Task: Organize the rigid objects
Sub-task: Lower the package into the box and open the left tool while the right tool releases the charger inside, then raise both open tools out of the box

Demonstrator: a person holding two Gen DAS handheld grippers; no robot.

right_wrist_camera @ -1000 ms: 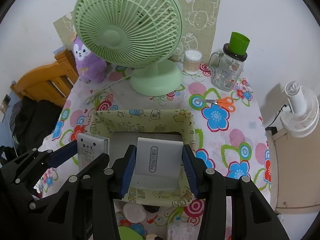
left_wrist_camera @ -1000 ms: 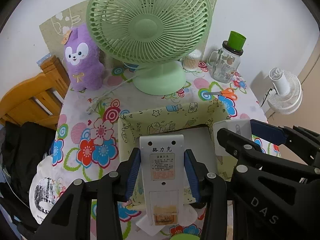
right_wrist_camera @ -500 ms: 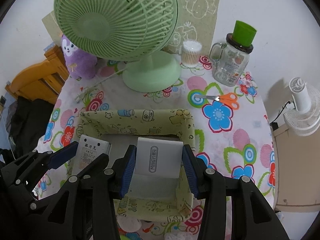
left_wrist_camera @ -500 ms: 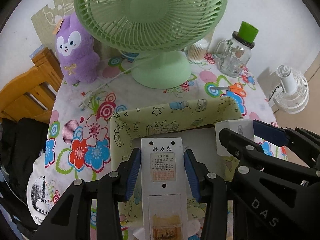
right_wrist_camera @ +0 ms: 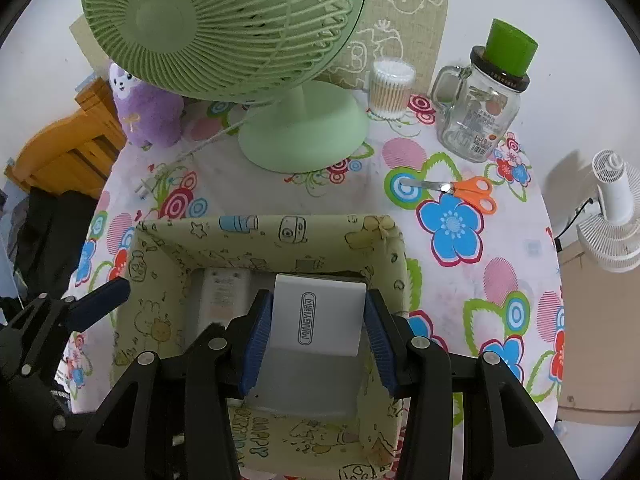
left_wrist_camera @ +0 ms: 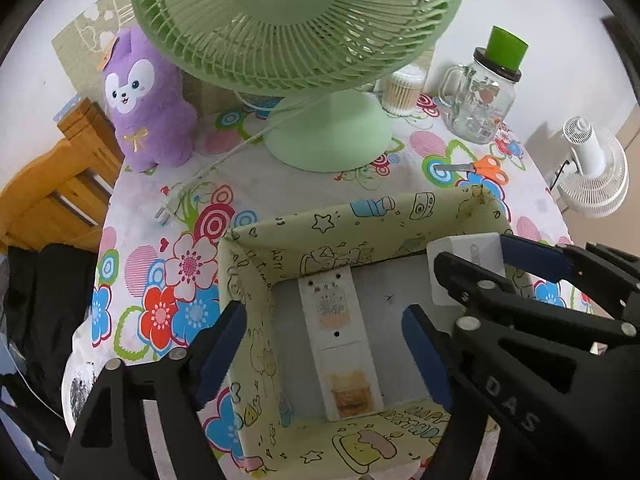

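Observation:
A pale green cartoon-print fabric bin point(left_wrist_camera: 256, 276) point(right_wrist_camera: 160, 264) stands on the flowered tablecloth. A long white device with labels point(left_wrist_camera: 340, 340) lies flat on the bin's grey floor; it also shows in the right wrist view point(right_wrist_camera: 224, 296). My left gripper point(left_wrist_camera: 324, 352) is open above it, jaws wide apart and empty. My right gripper point(right_wrist_camera: 316, 332) is shut on a white box marked MINGYI point(right_wrist_camera: 316, 312), held over the bin's right side; the box also shows in the left wrist view point(left_wrist_camera: 468, 256).
Behind the bin stand a green desk fan point(right_wrist_camera: 296, 128), a purple plush toy point(left_wrist_camera: 148, 100), a cotton swab jar point(right_wrist_camera: 390, 88) and a glass mug jar with a green cup point(right_wrist_camera: 480, 108). Orange scissors point(right_wrist_camera: 464, 190) lie on the cloth. A wooden chair point(left_wrist_camera: 52, 196) is at the left.
My left gripper opened and let go of the long white device, which now lies on the bin floor. Both grippers moved forward over the bin; the right still holds its white box.

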